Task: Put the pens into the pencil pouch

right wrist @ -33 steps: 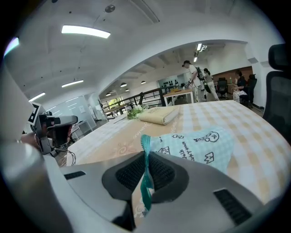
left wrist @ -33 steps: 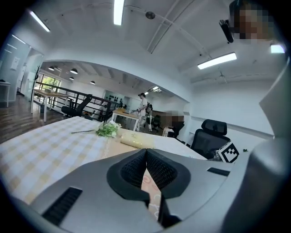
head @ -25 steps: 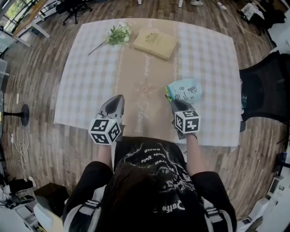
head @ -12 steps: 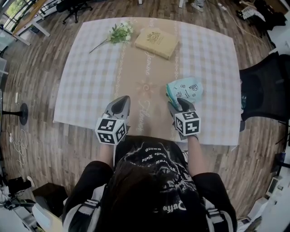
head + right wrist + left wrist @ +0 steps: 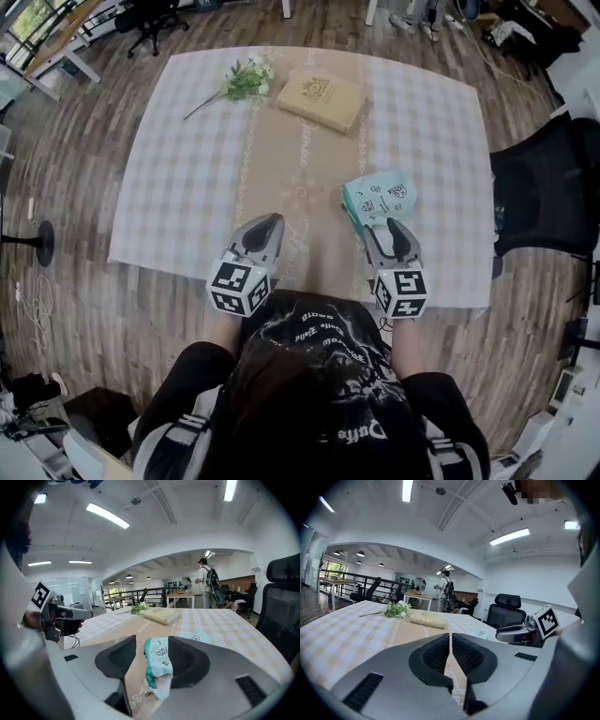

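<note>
My R gripper (image 5: 392,230) has just been opening its jaws wide, pouch (image 5: 380,195) end between them but not pinched, and my L gripper (image 5: 266,225) is closed, nothing in it.

cloth pouch (image 5: 378,195), matt tbl cloth (image 5: 187,159), wood floor (image 5: 75,309)

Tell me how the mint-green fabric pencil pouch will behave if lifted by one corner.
Probably floppy: the mint-green fabric pencil pouch lies crumpled, its near edge folded over. Unlikely to roll, being soft and flattish.
</note>
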### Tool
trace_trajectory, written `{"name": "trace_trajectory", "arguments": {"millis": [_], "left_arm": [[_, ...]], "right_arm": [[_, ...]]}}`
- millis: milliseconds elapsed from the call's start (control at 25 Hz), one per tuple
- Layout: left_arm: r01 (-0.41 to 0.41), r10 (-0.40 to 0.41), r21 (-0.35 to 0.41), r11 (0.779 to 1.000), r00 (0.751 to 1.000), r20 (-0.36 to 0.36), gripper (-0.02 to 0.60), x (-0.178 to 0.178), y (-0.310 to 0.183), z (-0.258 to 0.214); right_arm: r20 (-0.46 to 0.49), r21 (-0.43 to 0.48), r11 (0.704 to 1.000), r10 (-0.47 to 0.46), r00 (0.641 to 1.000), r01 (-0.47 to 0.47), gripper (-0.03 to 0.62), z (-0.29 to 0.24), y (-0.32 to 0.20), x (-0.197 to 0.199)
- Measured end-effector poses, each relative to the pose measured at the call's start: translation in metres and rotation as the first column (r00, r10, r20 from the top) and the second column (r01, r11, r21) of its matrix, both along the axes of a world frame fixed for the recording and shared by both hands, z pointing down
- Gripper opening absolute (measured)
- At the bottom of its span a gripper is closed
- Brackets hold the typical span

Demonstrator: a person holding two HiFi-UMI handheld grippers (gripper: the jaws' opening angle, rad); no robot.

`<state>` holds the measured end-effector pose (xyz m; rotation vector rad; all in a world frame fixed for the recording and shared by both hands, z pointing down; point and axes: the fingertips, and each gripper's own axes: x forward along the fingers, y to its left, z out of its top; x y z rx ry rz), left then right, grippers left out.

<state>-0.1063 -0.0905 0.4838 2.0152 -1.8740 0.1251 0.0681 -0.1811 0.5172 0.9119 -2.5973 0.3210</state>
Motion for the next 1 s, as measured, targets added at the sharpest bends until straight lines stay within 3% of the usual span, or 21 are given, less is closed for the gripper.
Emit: {"name": "trace_trajectory", "arguments": {"millis": [160,360,440,1000], "left_arm": [[0.011,-0.011,0.000,1.000,1.000,0.004,0.025,-0.001,0.001,0.001],[-0.003,0.002,0.003,1.000,1.000,0.021,0.023,0.000,-0.001,-0.001],[-0.004,0.004,0.004,1.000,1.000,0.015,0.023,0.001,-0.002,0.000],[-0.026,0.026,-0.018,1.000,1.000,0.010,0.020,0.006,-0.005,0.004]], "right_arm": [[0.005,0.030,0.999,0.041,0.999,-0.042,0.207,-0.006,0.002,0.014],[0.004,0.070,0.995,0.070,0.998,-0.070,0.045,-0.013,0.001,0.018],[0.015,0.083,0.994,0.063,0.998,-0.064,0.013,-0.016,0.001,0.015],[-0.013,0.104,0.990,0.094,0.995,-0.092,0.008,-0.015,-0.002,0.011]]}}
